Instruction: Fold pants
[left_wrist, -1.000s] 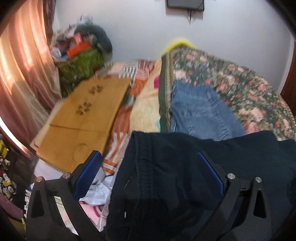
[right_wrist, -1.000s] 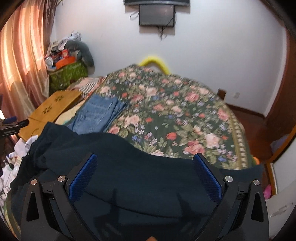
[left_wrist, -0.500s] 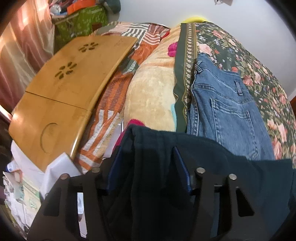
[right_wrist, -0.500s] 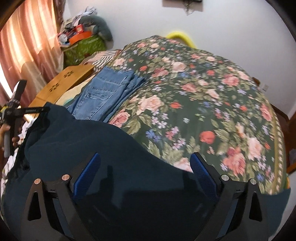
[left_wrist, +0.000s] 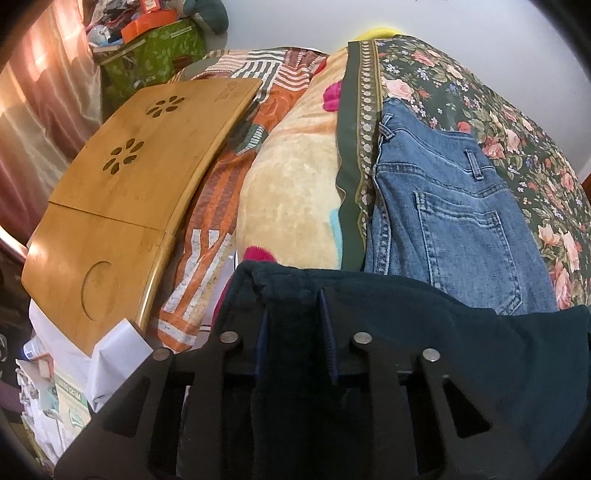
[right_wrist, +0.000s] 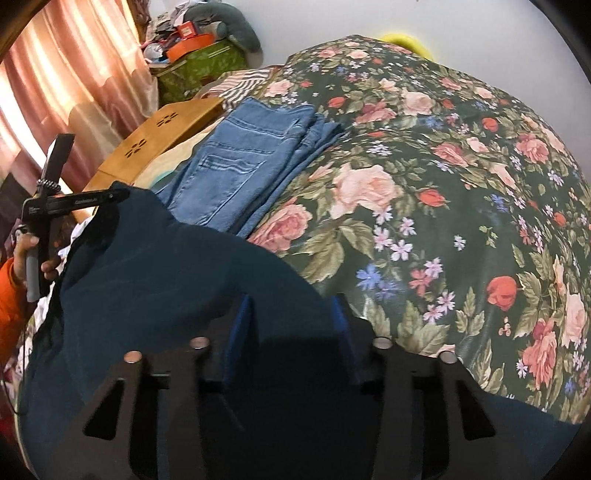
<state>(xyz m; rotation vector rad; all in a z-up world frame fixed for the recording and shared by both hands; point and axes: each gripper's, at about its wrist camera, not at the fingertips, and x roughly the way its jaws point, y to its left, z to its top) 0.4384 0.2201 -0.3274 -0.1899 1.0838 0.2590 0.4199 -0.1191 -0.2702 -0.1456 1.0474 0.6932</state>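
Step in hand: both tongs appear to have taken hold of the dark pants (left_wrist: 424, 332) along one edge; this looks like the start of a fold, and no fold is seen yet.
Next move: probably the two holds must rise together and carry the edge over the rest of the cloth, kept level so the fabric does not twist.
Left tongs (left_wrist: 295, 332): at the bottom centre of the left view, closed to a narrow gap on a bunched, hem-like edge of the pants; the blue pads press the cloth from both sides.
Right tongs (right_wrist: 291, 332): at the bottom centre of the right view, fingers partly closed with dark cloth filling the space between them; it seems to grip, but how firm the hold is cannot be told.
Pants, place: they fill the lower part of both views, lying at the near edge of the bed (right_wrist: 461, 184), the left end reaching the left tongs at middle left of the right view.
Risk: the soft cloth may slip from the wider right hold.
Farther: folded blue jeans (left_wrist: 450, 206) lie just behind the pants on the floral cover.
Farthest: a wooden lap tray (left_wrist: 140, 166) rests at upper left, well apart.
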